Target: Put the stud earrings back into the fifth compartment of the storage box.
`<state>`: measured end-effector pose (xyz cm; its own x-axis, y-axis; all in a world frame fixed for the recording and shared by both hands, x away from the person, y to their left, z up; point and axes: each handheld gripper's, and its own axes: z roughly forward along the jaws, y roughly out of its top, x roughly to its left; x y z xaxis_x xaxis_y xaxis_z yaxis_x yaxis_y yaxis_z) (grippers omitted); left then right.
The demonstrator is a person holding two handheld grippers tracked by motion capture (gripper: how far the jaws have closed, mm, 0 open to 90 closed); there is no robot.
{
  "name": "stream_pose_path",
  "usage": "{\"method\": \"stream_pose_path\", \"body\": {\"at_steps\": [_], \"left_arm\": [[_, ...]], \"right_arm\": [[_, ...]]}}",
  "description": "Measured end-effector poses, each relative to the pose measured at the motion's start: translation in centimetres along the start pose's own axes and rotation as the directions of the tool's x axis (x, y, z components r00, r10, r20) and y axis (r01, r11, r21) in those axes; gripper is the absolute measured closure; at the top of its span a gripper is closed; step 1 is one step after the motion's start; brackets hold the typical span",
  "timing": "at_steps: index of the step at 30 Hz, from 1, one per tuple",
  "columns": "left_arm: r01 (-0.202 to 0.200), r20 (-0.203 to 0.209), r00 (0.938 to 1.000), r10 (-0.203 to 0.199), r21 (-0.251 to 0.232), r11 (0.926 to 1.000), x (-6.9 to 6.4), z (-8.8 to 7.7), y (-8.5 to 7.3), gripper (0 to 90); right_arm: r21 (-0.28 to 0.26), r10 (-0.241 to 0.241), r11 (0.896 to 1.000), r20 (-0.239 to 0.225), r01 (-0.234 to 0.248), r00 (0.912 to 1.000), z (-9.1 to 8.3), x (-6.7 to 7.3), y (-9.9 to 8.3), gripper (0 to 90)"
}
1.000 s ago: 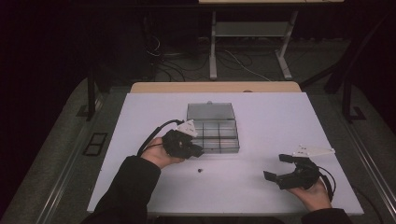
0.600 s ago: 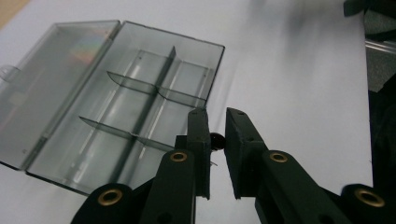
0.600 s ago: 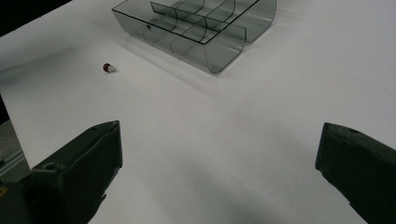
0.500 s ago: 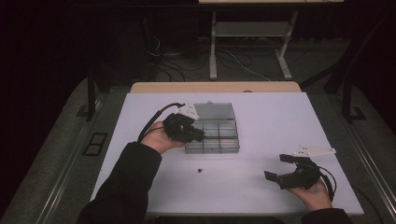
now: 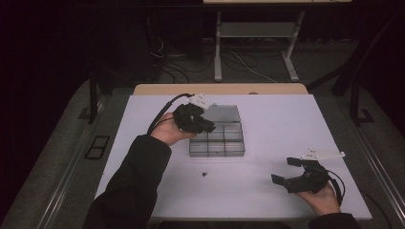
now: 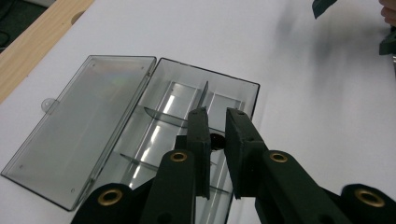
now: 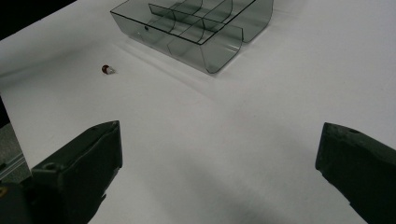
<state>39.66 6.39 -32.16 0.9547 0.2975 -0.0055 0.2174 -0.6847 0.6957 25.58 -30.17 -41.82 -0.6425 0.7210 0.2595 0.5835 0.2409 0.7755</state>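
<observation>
Evidently, a placing step over the open compartment box (image 5: 224, 136).
Left gripper (image 6: 215, 140), jaws near-closed on a small dark item (image 6: 216, 139), hovers above a compartment; release needed. Right gripper (image 5: 292, 172) wide, empty. Another small piece (image 7: 108, 69) lies on the table (image 5: 286, 119).

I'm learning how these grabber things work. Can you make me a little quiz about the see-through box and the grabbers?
1. True or false: the box lid lies open.
2. Which gripper has its jaws spread wide? A) left gripper B) right gripper
3. Fill in: the left gripper is over the ____.

Key:
1. True; the lid lies flat beside the clear box.
2. B; the left jaws are nearly closed on a small dark piece.
3. Box. A second small piece lies loose on the table.
</observation>
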Motion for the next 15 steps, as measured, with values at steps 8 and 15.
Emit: {"method": "stream_pose_path", "body": {"at_steps": [8,15], "left_arm": [[0.026,-0.004,0.9997,-0.026,-0.023,0.9994,1.3,1.7,0.4,79.6],[0.048,-0.004,0.9989,-0.048,-0.029,0.9985,2.1,3.4,0.3,79.6]], "right_arm": [[0.008,-0.006,1.000,-0.008,0.006,1.0000,0.2,-0.2,0.0,0.1],[0.004,0.002,1.000,-0.015,-0.002,0.9999,0.1,-0.4,0.0,0.2]]}}
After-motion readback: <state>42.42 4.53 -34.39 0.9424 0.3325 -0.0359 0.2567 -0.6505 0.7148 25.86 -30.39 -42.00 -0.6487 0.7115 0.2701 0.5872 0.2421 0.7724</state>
